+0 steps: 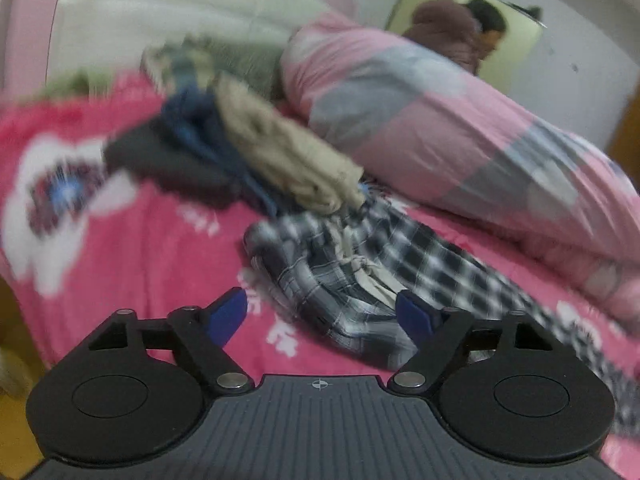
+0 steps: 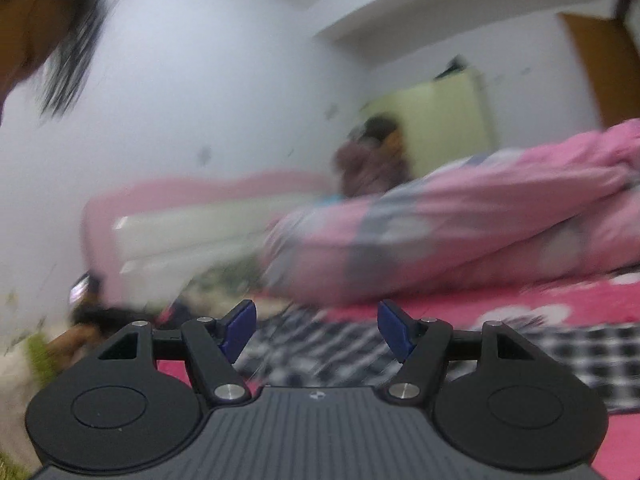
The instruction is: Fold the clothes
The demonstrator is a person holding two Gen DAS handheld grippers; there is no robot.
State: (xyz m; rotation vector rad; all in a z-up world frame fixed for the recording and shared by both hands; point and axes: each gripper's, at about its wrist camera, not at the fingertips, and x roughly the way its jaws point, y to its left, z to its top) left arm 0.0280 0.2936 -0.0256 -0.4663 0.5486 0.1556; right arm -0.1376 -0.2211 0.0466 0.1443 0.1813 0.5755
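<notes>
A black-and-white plaid garment (image 1: 340,264) lies crumpled on the pink flowered bed sheet (image 1: 140,248). My left gripper (image 1: 320,316) hovers just over its near end, jaws open, the blue pads clear of the cloth. In the right wrist view the same plaid garment (image 2: 304,356) stretches across the sheet under my right gripper (image 2: 318,328), which points almost level with its jaws open and nothing between them. Both views are blurred.
A pile of clothes sits behind the plaid one: beige (image 1: 288,160), navy (image 1: 200,128) and dark grey (image 1: 160,156). A rolled pink-and-grey duvet (image 1: 440,120) (image 2: 460,220) fills the bed's far side. A wall mirror (image 1: 512,52) reflects a person. Hair (image 2: 68,20) shows close at top left.
</notes>
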